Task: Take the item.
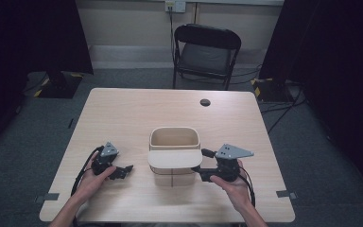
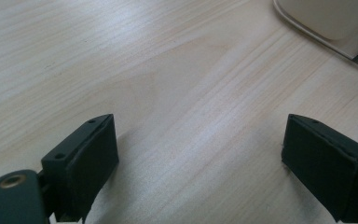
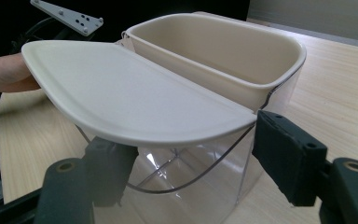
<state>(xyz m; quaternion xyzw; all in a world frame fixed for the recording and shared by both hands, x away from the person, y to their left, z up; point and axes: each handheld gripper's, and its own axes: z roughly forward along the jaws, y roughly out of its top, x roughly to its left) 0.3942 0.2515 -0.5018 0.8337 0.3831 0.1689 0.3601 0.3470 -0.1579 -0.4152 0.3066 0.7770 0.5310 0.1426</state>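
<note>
Right tool (image 1: 199,169) at bin (image 1: 174,142); pale wood table (image 1: 123,113), chair (image 1: 207,52) behind.

High view: the camera sits above the near edge of the pale wooden tabletop (image 1: 123,113), facing forward and down, far enough to take in all four edges. The left gripper view skims low over bare wood, very close, catching a corner of the cream-lidded clear plastic container (image 2: 326,18). The right gripper view presses right up against that container (image 3: 177,107), which the high view (image 1: 174,156) shows mid-table.
</note>
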